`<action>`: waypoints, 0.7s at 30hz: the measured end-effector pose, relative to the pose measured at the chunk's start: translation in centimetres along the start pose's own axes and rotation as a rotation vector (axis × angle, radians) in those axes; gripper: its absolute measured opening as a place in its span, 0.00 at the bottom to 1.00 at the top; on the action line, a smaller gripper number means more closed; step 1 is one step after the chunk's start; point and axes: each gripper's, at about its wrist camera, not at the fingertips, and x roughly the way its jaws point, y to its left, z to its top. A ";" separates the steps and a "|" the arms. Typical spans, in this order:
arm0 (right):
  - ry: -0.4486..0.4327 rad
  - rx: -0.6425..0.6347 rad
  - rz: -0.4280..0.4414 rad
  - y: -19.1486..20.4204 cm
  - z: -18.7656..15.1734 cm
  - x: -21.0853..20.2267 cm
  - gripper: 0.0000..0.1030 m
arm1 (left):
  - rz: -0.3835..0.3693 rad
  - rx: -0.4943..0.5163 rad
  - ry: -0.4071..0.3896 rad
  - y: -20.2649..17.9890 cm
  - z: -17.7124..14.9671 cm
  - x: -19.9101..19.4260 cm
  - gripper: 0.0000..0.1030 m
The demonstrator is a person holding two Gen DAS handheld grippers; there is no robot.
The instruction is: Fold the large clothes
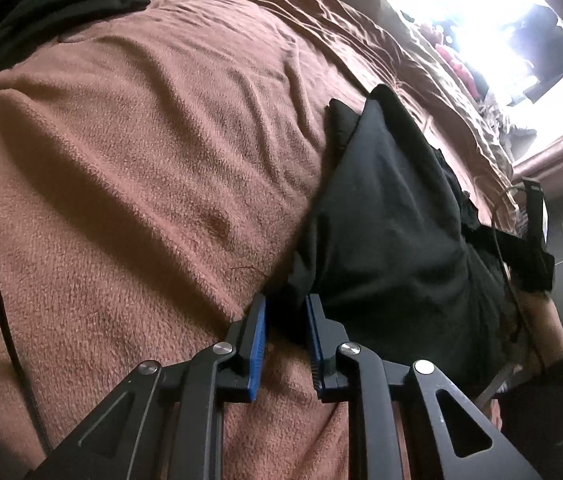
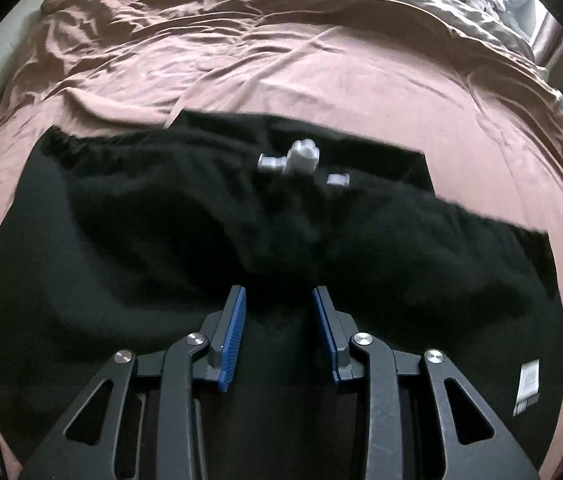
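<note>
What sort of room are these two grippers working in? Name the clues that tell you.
Most likely a bedroom: a bed with a rumpled brown bedspread fills both views, a black garment lies spread on it, and a bright window stands beyond.

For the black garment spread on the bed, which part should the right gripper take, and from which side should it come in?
Take the black garment at its near edge, where the cloth bunches between the right gripper fingers. Come from above and the near side, angled down onto the brown bedspread. The garment lies flat, so only a raised fold or an edge gives the pads something to pinch. Whether they already press it is unclear.
</note>
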 end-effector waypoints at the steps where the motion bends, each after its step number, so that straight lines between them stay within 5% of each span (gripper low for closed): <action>1: -0.002 0.000 0.000 -0.1 0.3 0.2 0.30 | -0.002 -0.004 0.001 0.0 0.1 0.1 0.20; 11: -0.037 0.081 0.069 -3.0 2.5 0.2 0.28 | -0.085 -0.188 0.021 1.5 0.2 -0.4 0.20; 15: -0.068 0.084 0.142 -3.5 0.0 -3.0 0.28 | -0.106 -0.236 0.057 1.7 0.5 -0.1 0.21; 21: -0.069 0.084 0.278 -3.3 -5.8 -6.5 0.27 | -0.123 -0.266 0.122 1.2 1.0 0.2 0.36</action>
